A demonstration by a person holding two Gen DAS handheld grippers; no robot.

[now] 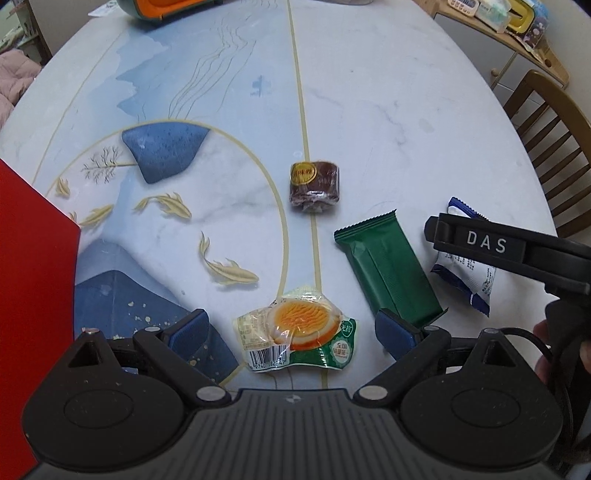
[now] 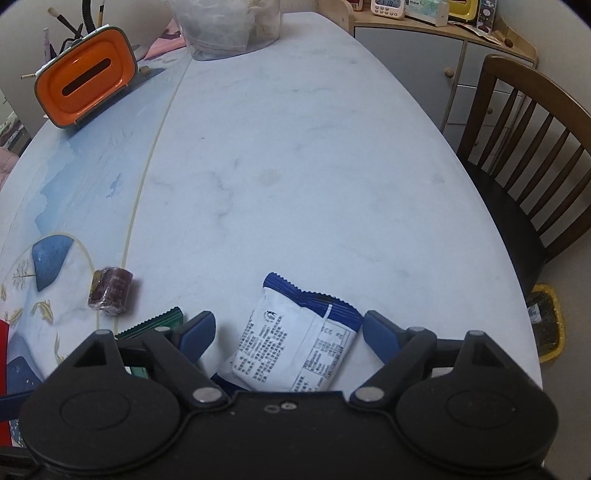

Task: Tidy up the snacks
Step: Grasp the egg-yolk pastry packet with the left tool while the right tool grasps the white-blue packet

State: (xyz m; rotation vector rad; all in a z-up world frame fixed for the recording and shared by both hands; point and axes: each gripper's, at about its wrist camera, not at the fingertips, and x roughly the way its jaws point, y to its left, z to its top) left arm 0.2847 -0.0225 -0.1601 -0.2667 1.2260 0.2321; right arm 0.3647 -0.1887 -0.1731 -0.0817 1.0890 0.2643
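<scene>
Both grippers point steeply down over the marble-patterned table (image 1: 388,110). Left gripper (image 1: 291,328): jaws spread wide, blue pads on either side of a clear-wrapped orange snack (image 1: 299,326) at lower centre of the left wrist view; pads not touching it, nothing grasped. Right gripper (image 2: 286,330): jaws apart, straddling a white-and-blue snack packet (image 2: 295,343) at lower centre of its own view; the right pad looks very close to the packet's blue edge, but contact cannot be confirmed. A green wrapper bar (image 1: 388,269) lies between the two targeted snacks, and a brown round snack (image 1: 314,186) sits farther up, on the table's inlaid line. Containers: an orange slotted box (image 2: 86,90) at upper left of the right wrist view, contents not visible; a clear tub (image 2: 225,27) at top centre holding pale bagged items, indistinct. A red panel (image 1: 33,295) fills the left edge of the left wrist view.
</scene>
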